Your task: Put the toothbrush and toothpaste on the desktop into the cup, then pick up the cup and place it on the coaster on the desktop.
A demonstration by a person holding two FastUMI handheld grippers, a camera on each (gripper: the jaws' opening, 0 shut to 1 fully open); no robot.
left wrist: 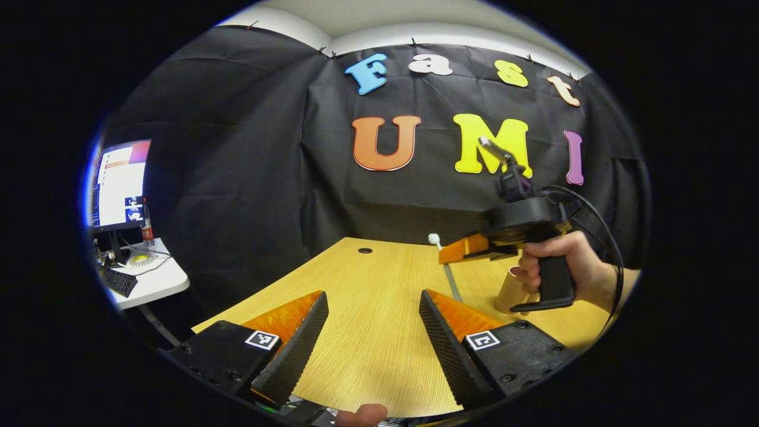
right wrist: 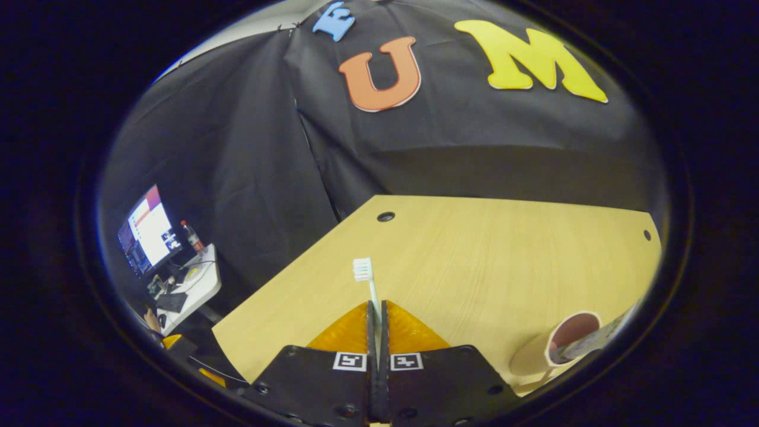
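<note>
- Toothbrush: pinched between the right gripper's fingers, which are pressed tight on the handle. The bristle head sticks out ahead, up off the desk.
- Cup: stands at the near right of the desk, low and to the right of that gripper. Something that looks like the toothpaste is already leaning inside it, though it's at the blurry edge so I can't swear to it.
- In the left gripper view the right gripper hangs just above the cup, brush head poking out to the left.
- Left gripper: fingers spread wide, holding nothing, hovering over bare desk.
- My read: we're on the toothbrush-into-cup step. Next it needs swinging over the cup mouth, tipping down, then letting go.
- Coaster: can't spot it.
</note>
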